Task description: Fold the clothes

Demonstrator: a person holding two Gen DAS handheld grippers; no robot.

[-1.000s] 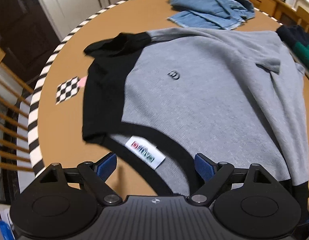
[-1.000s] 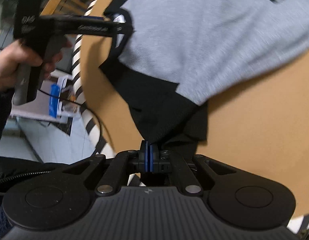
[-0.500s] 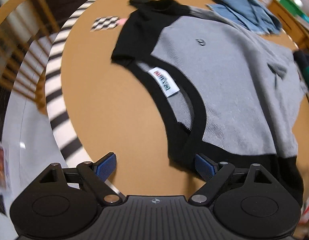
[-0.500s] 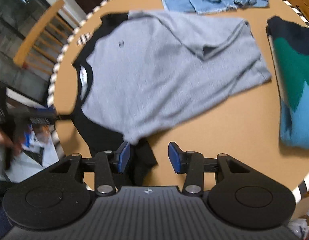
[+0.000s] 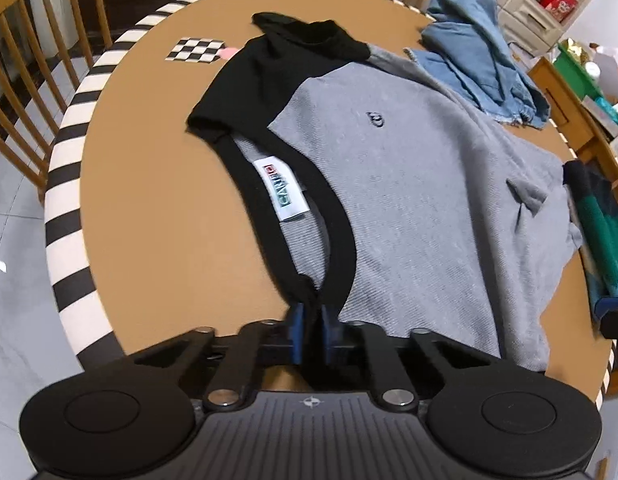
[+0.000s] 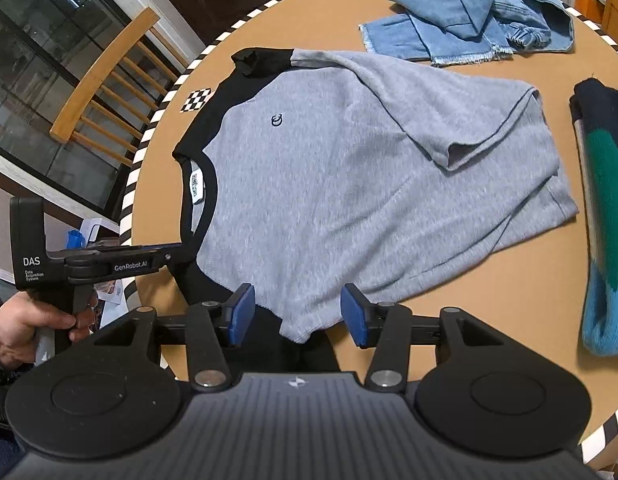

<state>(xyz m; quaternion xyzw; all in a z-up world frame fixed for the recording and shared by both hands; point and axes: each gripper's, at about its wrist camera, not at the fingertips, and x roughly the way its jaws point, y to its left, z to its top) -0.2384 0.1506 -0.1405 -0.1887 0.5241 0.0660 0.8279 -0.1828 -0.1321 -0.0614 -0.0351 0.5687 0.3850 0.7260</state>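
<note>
Grey shirt [image 5: 409, 200] was stretched lengthwise away from the left gripper [image 5: 311, 326], clamped on its collar, while the right gripper [image 6: 297, 314] was opening empty over the near hem.

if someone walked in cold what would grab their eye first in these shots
First, the grey t-shirt with black collar and sleeves, spread across the middle of the round brown table. Next, the left claw shut on the shirt's black collar at the near edge, while the right claw is opening above the near sleeve, pressing on nothing. Crumpled blue denim lies at the far edge, and a folded green and blue sweater on the right.
</note>
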